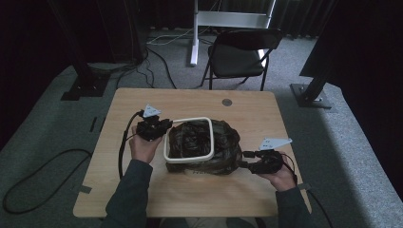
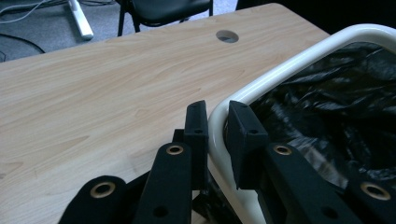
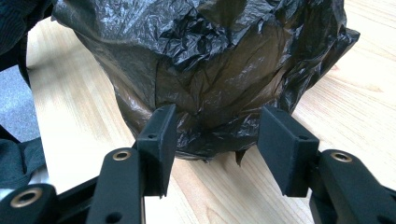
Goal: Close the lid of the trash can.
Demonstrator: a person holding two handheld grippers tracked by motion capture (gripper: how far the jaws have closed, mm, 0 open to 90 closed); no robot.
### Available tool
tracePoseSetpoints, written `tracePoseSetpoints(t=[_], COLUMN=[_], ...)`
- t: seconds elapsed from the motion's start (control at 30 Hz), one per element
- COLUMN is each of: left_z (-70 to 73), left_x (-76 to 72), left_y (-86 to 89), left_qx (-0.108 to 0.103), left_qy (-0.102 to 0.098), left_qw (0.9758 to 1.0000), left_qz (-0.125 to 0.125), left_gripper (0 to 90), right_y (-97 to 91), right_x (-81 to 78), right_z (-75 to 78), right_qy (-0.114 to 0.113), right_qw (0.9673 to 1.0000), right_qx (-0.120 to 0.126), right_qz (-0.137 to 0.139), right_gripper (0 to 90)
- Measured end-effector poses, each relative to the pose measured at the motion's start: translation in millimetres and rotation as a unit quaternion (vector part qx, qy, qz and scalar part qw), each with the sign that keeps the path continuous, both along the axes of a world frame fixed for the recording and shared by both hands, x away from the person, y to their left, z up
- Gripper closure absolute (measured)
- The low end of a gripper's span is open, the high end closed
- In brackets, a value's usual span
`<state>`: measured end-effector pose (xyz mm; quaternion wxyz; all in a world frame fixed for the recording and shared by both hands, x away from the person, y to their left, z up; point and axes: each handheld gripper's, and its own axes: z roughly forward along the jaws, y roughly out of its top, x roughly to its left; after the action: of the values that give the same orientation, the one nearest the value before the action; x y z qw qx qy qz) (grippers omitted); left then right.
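Work in hand: a black bin bag (image 1: 223,142) is being fitted over a white-rimmed bin (image 1: 188,119) lying on its side near the middle of the counter (image 1: 142,194).
Bin position: its open mouth is facing up toward the high view; the rim's left side is lying just beside the left hand, the bagged body stretching toward the counter's right edge.
Left tongs (image 2: 216,122): closed on the white rim, one jaw sitting outside the rim and the other inside against the bag lining.
Right tongs (image 3: 214,130): standing open, jaws flanking the bag's crumpled bottom end near the counter's right edge; the plastic is lying between the jaws, but the pads are not pressing it.
Bag state: bunched and loose over the bin body, with a ragged flap trailing on the wood in the right gripper view.
Risk, slip: the rim is smooth and rounded, so a pull across it is likely to make the left tongs slide off.
Risk, tear: thin film pinched at one wrinkle and tugged hard could be ripping instead of sliding.
Risk, shift: the light bin could be skidding toward the right edge if the right tongs are pulling while the left grip is loosening.
Risk, missed grab: closing on slack folds alone may be catching too little plastic.
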<state>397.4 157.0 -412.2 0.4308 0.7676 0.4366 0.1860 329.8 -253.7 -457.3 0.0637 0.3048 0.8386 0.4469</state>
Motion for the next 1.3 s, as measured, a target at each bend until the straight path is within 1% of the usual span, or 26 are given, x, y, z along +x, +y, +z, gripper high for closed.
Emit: tracePoseSetpoints(t=[0.27, 0.33, 0.67, 0.73, 0.83, 0.9, 1.1, 1.17, 1.3], left_z=[5.9, 6.4, 9.2, 9.8, 10.5, 10.5, 9.0, 8.8, 7.5], left_x=[1.4, 2.3, 4.4, 5.2, 5.9, 6.0, 7.5, 7.6, 7.5], left_y=[-7.8, -11.3, -26.7, -30.3, -34.2, -35.4, -43.7, -45.3, -49.2], left_qx=[-0.007, -0.005, 0.007, 0.013, 0.014, 0.012, 0.026, 0.027, 0.034], left_qy=[0.000, 0.001, 0.000, -0.001, 0.000, 0.001, 0.006, 0.007, 0.009], left_qw=[1.0000, 1.0000, 0.9999, 0.9998, 0.9998, 0.9999, 0.9996, 0.9996, 0.9993], left_qz=[-0.003, -0.004, -0.012, -0.012, -0.010, -0.009, -0.012, -0.010, -0.008], left_gripper=[79.3, 79.3, 79.3, 79.3, 79.3, 79.3, 79.3, 79.4, 79.4], right_y=[-0.2, 0.0, -0.3, -0.5, -0.4, -0.5, -1.0, -1.2, -1.0], right_x=[0.1, 0.1, 0.1, 0.2, 0.1, 0.2, 0.5, 0.5, 0.5], right_z=[-0.1, -0.1, 0.1, 0.0, -0.1, 0.0, -0.5, -0.2, -0.3], right_qy=[0.000, 0.001, 0.000, 0.000, 0.000, 0.001, 0.001, 0.000, 0.000], right_qw=[1.0000, 1.0000, 1.0000, 1.0000, 1.0000, 1.0000, 1.0000, 1.0000, 1.0000], right_qx=[0.000, 0.000, 0.000, 0.000, 0.000, 0.000, 0.001, 0.001, 0.001], right_qz=[0.000, 0.000, 0.000, 0.000, 0.000, 0.000, -0.001, -0.001, -0.001], right_gripper=[47.1, 47.1, 47.1, 47.1, 47.1, 47.1, 47.1, 47.1, 47.1])
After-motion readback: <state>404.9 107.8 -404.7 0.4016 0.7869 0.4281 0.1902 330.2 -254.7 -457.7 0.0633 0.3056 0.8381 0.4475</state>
